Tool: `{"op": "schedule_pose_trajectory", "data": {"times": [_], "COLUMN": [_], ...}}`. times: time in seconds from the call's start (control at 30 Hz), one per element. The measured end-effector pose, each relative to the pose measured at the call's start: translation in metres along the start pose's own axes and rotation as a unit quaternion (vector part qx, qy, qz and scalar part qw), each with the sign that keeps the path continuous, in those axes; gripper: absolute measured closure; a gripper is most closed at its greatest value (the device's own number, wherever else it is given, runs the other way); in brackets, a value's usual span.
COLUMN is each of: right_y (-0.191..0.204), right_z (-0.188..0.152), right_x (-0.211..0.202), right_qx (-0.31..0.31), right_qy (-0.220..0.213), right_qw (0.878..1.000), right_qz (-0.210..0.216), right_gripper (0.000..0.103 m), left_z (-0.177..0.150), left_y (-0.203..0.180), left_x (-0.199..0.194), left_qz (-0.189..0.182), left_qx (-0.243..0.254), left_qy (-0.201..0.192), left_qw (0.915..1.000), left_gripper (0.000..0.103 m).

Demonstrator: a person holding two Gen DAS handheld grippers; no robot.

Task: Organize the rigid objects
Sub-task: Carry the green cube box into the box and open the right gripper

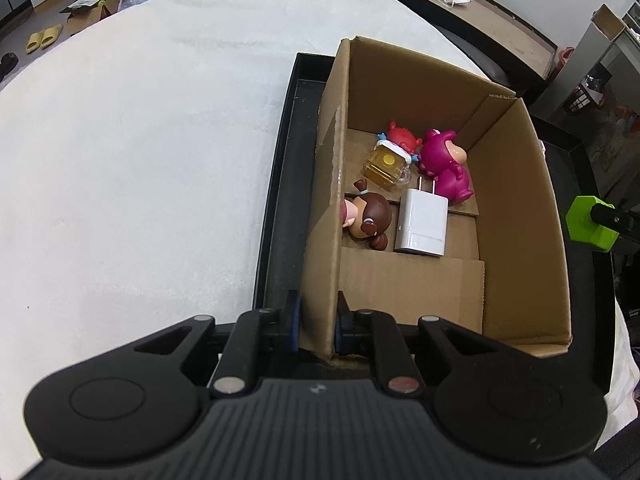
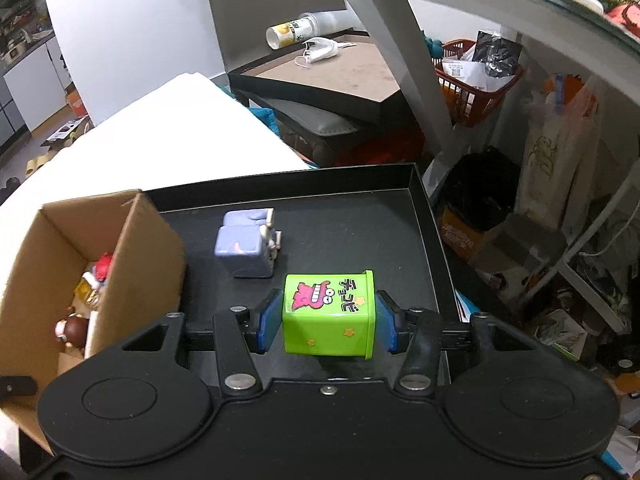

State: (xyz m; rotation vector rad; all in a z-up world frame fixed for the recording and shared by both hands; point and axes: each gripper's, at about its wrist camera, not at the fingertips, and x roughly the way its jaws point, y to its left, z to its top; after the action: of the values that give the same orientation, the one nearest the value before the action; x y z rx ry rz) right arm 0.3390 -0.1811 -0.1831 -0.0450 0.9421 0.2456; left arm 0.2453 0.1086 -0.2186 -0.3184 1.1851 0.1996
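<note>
Green box sits between the blue pads of the right gripper, gripped on its two side faces, printed face up, above the black tray. In this right wrist view the carton lies to the left of the held box, its open top facing up, so the coming move is, I judge, a carry leftward over the near wall. A lilac block lies on the tray just beyond, between box and carton.

From the left wrist, the left gripper is pinched narrow on the carton's left wall, one pad inside, one outside, steadying it. Inside lie a charger, a brown-haired figure, a pink figure, a red figure and an amber cube. The bare floor nearest the right wall looks freest. A green corner at the right edge shows the right hand is the nearer to that side.
</note>
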Motion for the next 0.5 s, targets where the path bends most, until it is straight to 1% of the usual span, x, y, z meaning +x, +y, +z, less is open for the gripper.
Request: {"op": "schedule_pose_trajectory", "data": {"times": [0.2,0.5], "right_y": [0.013,0.038], "right_z": [0.004,0.02], "right_x": [-0.017,-0.038], "right_qx": [-0.01,-0.031], "right_qy": [0.001,-0.014], "right_qw": [1.0,0.999], "right_qz": [0.012,0.039], "right_gripper": [0.055,0.055], "left_z": [0.0,0.002], "left_y": [0.0,0.002], "left_x": [-0.001,-0.002], "left_qz": [-0.002,-0.008], "left_qx": [-0.004,-0.01], "left_qy": [0.001,0.001], "left_qw": [1.0,0.9999], "left_gripper": [0.088,0.088]}}
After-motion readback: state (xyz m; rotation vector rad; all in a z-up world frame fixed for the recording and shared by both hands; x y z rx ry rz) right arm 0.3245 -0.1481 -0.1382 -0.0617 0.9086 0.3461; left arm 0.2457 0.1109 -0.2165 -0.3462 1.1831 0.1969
